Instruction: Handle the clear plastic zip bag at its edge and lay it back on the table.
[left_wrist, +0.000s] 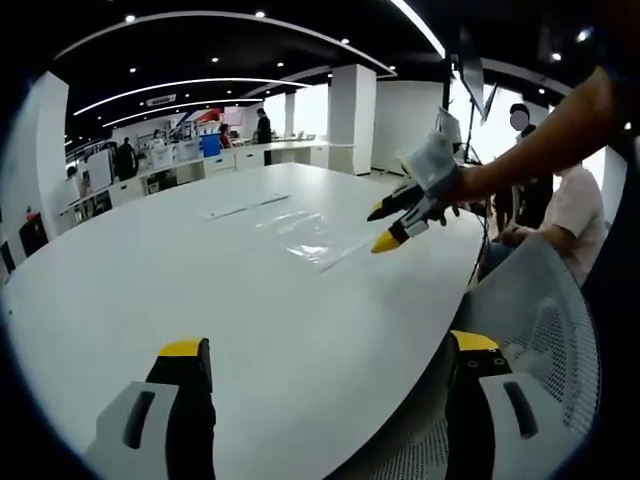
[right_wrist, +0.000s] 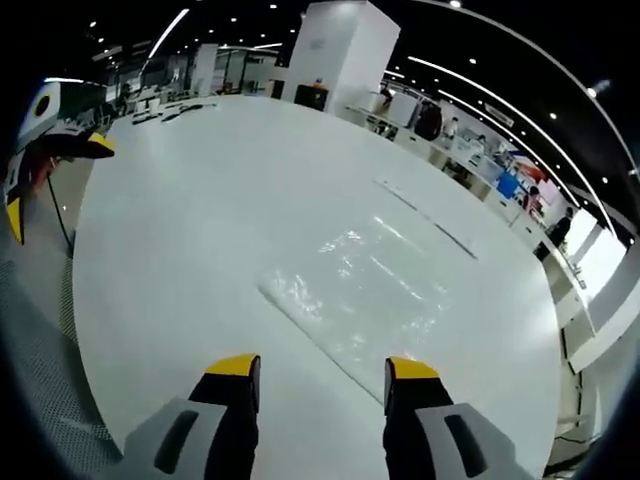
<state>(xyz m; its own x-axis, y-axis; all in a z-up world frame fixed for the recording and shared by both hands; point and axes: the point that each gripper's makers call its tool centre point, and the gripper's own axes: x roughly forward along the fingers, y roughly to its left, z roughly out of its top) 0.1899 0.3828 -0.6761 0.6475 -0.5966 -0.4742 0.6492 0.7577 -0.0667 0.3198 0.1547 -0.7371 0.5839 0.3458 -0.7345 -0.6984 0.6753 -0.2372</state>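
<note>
1. At the table's near edge, the left gripper (left_wrist: 325, 355) hovers with jaws spread wide, holding nothing.
2. Mid-table, the clear zip bag (right_wrist: 365, 295) lies flat on the white table (right_wrist: 200, 200).
3. Just beside the bag's edge, the right gripper (right_wrist: 322, 378) hangs open, empty.

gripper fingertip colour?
Yellow tips on dark fingers, clearest in the right gripper view, above the clear zip bag.
</note>
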